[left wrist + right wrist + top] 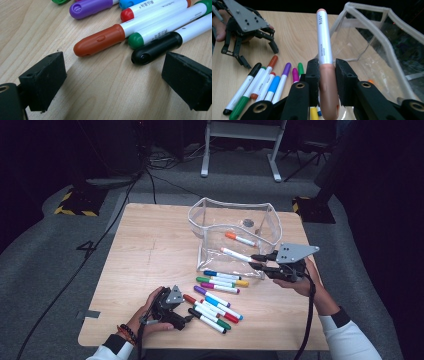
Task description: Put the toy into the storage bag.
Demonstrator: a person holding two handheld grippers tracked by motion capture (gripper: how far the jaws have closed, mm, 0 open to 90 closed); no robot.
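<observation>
A clear plastic pouch (235,227) stands open on the wooden table (150,250), with an orange-capped marker (240,239) lying inside. My right gripper (257,261) is shut on a peach-capped white marker (324,42), held at the pouch's front wall (372,37). Several coloured markers (215,302) lie in front of the pouch. My left gripper (113,72) is open and low over the table, its jaws on either side of the ends of a black-capped marker (155,47) and a brown-red-capped marker (100,42), without touching them.
The right gripper view shows the left gripper (259,57) farther off, beside the row of markers (262,82). Bare wood (145,235) spreads over the table's left half. Grey carpet and cables surround the table.
</observation>
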